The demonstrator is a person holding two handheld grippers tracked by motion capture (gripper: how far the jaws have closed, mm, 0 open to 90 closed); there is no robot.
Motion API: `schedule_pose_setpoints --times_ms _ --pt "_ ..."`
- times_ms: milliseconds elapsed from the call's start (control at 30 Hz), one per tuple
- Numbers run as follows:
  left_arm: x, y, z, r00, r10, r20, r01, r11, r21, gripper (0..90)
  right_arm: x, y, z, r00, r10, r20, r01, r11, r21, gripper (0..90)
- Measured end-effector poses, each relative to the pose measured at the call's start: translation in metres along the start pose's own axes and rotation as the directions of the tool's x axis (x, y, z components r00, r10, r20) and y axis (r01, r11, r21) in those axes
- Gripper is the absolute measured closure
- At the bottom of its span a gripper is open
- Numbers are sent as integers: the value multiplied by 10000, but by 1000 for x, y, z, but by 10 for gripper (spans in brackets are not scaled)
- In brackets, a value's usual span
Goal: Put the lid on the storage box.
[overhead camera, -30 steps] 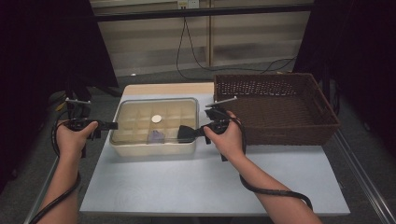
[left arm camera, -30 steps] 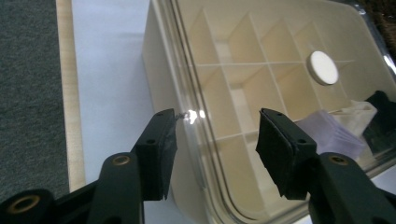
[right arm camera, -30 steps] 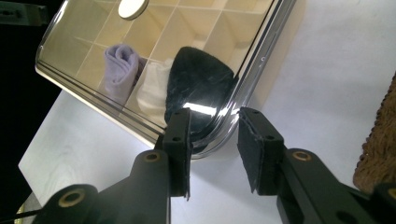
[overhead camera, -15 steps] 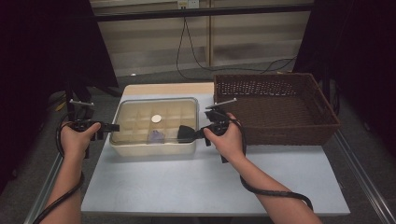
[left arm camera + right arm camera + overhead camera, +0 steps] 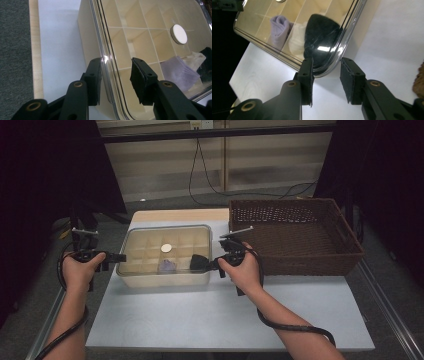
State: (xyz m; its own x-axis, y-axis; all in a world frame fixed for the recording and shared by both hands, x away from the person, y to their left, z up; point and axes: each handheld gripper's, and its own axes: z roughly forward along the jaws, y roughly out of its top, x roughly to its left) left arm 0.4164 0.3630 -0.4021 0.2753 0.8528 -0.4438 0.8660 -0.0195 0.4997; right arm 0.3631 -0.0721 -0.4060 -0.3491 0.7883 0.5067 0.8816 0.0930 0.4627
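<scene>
Black left tongs (image 5: 116, 65): at the box's left edge, jaws just been closing. They straddle the lid rim with a gap showing, so no grip yet.
Clear lid (image 5: 150, 240): sits on the box (image 5: 165, 281), which stands on the table (image 5: 225, 315) between both tongs. Slick plastic, so a shallow bite could likely slip off.
Contents: white disc (image 5: 166, 248), purple cloth (image 5: 167, 266) and black bundle (image 5: 198, 261) in compartments. A jerked lift may drag the box and spill them.
Right tongs (image 5: 327, 63): at the lid's near right corner, jaws apart around the rim, not pressing.
Uneven lift: one side gripping first would tilt or jam the lid.
Basket (image 5: 300, 235): just beside the box's right side, so a wide swing of the lid could knock it.
</scene>
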Motion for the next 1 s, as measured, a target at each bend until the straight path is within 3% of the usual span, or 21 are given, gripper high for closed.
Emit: schedule_pose_setpoints --times_ms 333,467,567,633,767,933,1000 --pt "2 -1 0 9999 -49 126 49 10000 -11 601 7 -4 1 9992 -376 126 374 9992 156 649" --pt "1 0 -1 10000 8 60 -7 10000 -68 587 5 -2 -1 9996 -164 230 165 9999 -25 637" --pt "1 1 -1 10000 -30 -7 30 9999 -148 577 5 1 -1 9989 -270 375 277 9994 -183 601" --pt "2 1 0 10000 83 4 -83 10000 13 581 5 4 -2 9988 -217 445 229 9994 -272 561" --pt "3 1 1 10000 90 27 -90 9999 -66 580 8 7 4 9980 -204 599 214 9997 -151 533" --pt "3 1 2 9997 43 252 -42 10000 -25 599 8 12 8 9979 -66 639 74 9999 -129 538" --pt "3 1 2 9997 90 212 -90 10000 -13 604 9 13 7 9977 159 659 -157 9999 -35 586"
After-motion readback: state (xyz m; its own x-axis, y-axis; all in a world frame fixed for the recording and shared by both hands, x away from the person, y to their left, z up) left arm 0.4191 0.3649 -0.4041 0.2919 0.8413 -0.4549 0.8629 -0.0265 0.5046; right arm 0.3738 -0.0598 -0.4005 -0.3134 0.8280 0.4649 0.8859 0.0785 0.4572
